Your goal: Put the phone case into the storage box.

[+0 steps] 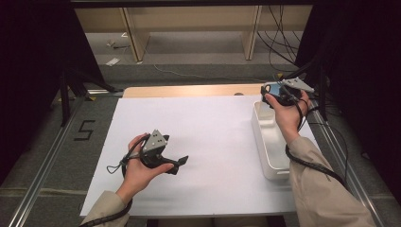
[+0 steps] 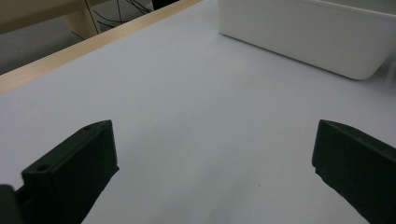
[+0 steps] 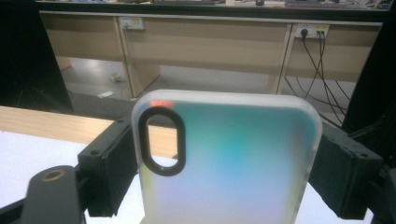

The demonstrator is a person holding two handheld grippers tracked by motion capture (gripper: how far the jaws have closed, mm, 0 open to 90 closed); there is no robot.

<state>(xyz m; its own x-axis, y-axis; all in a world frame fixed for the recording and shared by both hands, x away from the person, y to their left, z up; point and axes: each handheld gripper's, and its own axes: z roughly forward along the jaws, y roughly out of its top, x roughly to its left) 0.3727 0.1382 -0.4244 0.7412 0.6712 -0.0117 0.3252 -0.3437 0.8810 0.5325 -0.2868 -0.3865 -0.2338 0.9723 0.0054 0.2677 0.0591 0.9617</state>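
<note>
A translucent phone case (image 3: 233,168) with a black oval camera cutout stands upright between the jaws of my right gripper (image 3: 224,158), which is shut on its two long sides. In the high view my right gripper (image 1: 275,93) holds the phone case (image 1: 272,88) above the far end of a white bin (image 1: 258,130). Over the near left part of the white sheet (image 1: 213,127) is my left gripper (image 1: 178,164), its jaws pointing right. It is open (image 2: 212,135), with nothing between the jaws and only bare sheet below.
The white bin (image 2: 317,37) stands lengthwise along the sheet's right edge. A strip of wooden tabletop (image 1: 189,91) shows beyond the sheet. Metal rails (image 1: 45,156) flank the table, and cables (image 1: 279,42) hang by the wooden desks behind.
</note>
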